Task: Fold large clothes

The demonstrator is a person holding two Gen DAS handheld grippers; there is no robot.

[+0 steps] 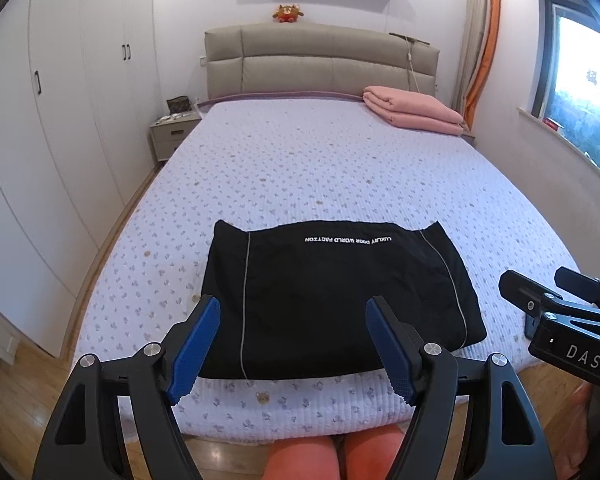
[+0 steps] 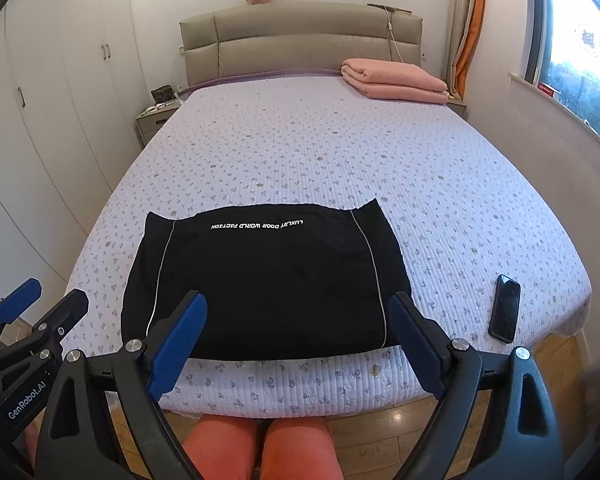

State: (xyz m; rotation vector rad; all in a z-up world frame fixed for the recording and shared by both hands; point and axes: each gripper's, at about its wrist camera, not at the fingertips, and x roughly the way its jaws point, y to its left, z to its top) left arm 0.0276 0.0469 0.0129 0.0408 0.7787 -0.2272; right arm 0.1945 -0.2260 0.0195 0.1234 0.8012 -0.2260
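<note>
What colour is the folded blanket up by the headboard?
Pink. The folded blanket shows best in the right wrist view.

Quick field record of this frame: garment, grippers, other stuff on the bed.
garment: black garment, folded into a flat rectangle near the foot edge of the bed, white lettering upside down
left gripper: open, empty, above the garment's near edge
right gripper: open, empty, above the garment's near edge
phone: on the bed, right of the garment, apart from it
pink blanket: folded, by the headboard
</note>
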